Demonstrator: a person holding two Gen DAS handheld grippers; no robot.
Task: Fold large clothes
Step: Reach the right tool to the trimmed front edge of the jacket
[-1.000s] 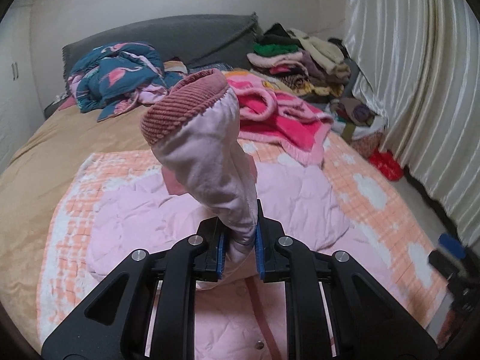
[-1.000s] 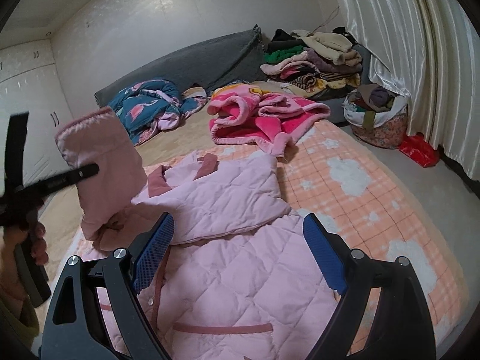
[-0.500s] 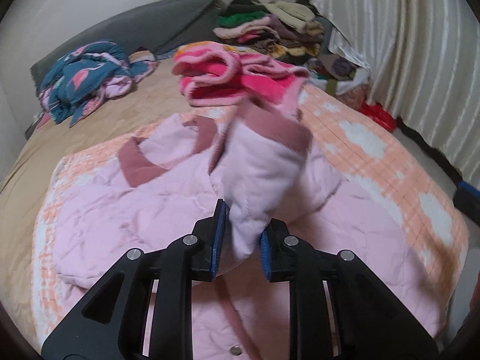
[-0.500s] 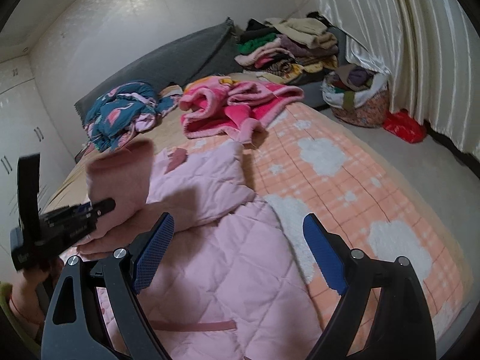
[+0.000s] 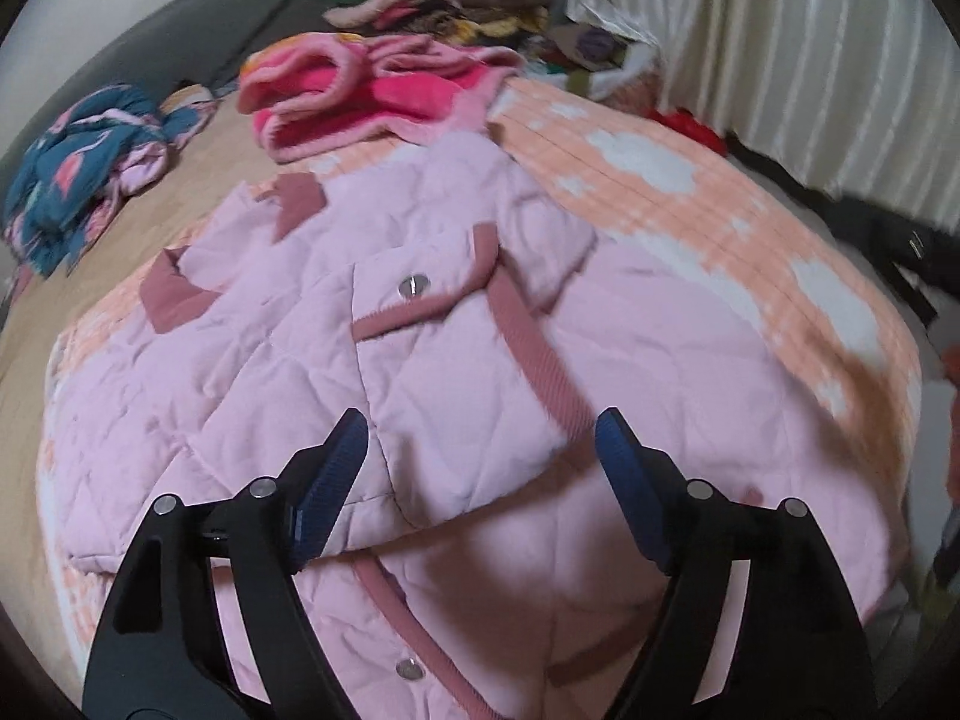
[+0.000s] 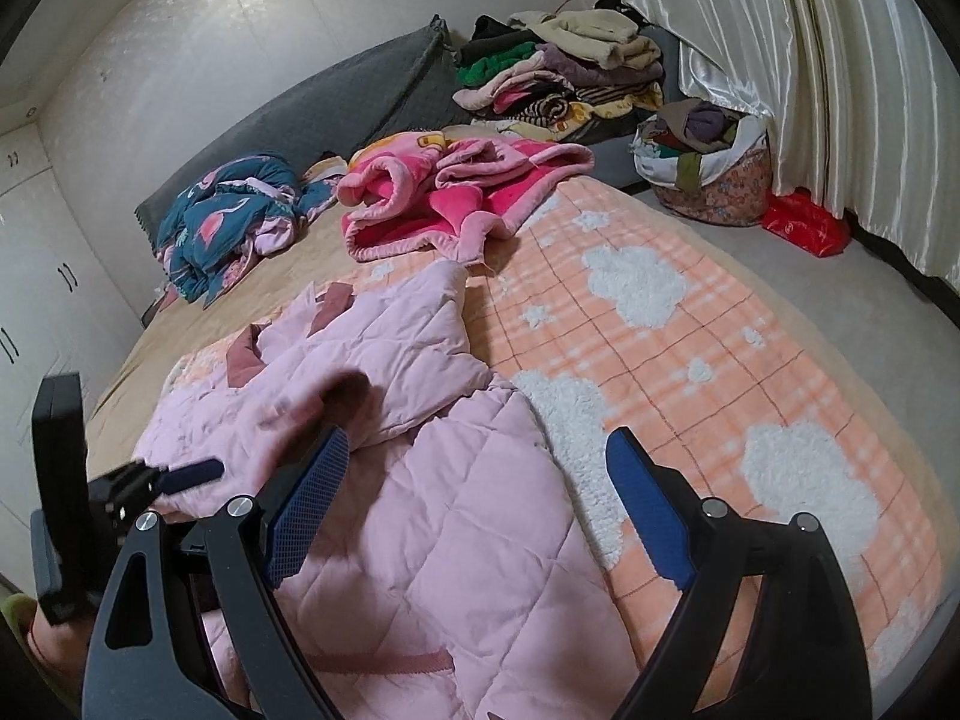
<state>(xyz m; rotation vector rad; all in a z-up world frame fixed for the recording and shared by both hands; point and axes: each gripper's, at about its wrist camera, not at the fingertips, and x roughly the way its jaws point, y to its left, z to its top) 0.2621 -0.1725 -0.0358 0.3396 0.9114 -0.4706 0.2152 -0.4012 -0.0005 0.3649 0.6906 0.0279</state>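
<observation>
The left wrist view was motion-blurred, so the quilting of the pink quilted jacket (image 5: 456, 360) and the far clothes read only softly. The jacket's hem ran out of frame at 6 o'clock in both views, and in the right wrist view its lower left part was hidden behind the black gripper body. There, the folded-over sleeve was smeared at 9 o'clock, its cuff hard to make out.

The jacket lay spread on the orange cloud-pattern blanket (image 6: 690, 348) on the bed (image 6: 198, 324), its dark pink collar tabs toward 11 o'clock. A panel with a snap button (image 5: 414, 285) and corduroy trim lay folded across the chest.

Half a second before, the left gripper (image 5: 480, 450) had been clamped on the sleeve, carrying it across the body; now its jaws stood wide apart, holding nothing, and the sleeve rested flat on the jacket. The right gripper (image 6: 477, 468) hung over the jacket's right edge as before, jaws spread wide and empty.

At 12 o'clock a hot pink fleece blanket (image 6: 456, 192) lay just beyond the jacket's shoulder, a teal flamingo-print quilt (image 6: 228, 216) lay at 10 o'clock, and a stack of folded clothes (image 6: 558, 78) stood beyond them.
</observation>
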